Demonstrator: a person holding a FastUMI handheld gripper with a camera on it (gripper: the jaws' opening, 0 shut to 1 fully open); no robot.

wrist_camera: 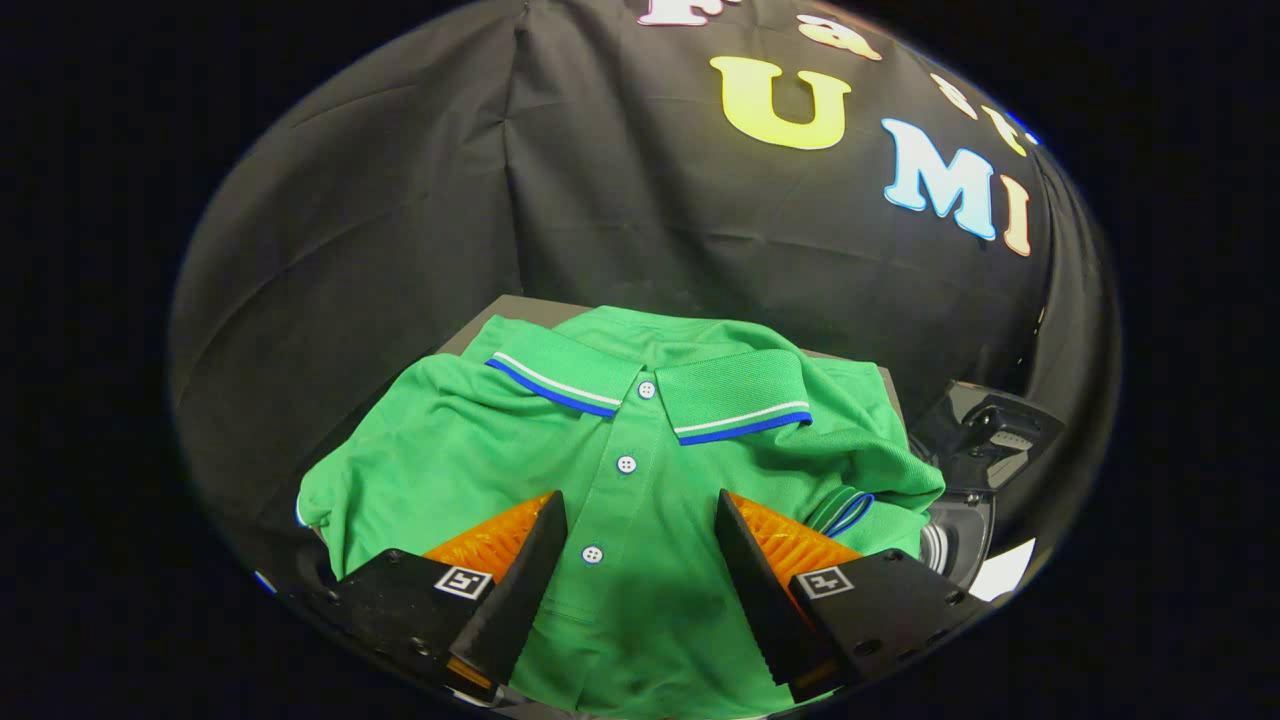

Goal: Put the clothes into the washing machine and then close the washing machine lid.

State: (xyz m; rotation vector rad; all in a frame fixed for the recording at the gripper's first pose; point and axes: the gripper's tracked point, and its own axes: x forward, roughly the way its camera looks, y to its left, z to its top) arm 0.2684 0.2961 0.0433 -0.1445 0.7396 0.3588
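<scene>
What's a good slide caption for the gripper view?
Open gripper poised over a folded green polo shirt, fingers straddling its button placket.

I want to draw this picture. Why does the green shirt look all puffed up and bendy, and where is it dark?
In the gripper view, the fisheye lens bulges the green polo shirt and curves the booth wall; the shirt is brightly lit and sharp; a soft shadow falls on the cloth between the open fingers of the gripper; the machine part beside the shirt shows small shiny glints.
</scene>
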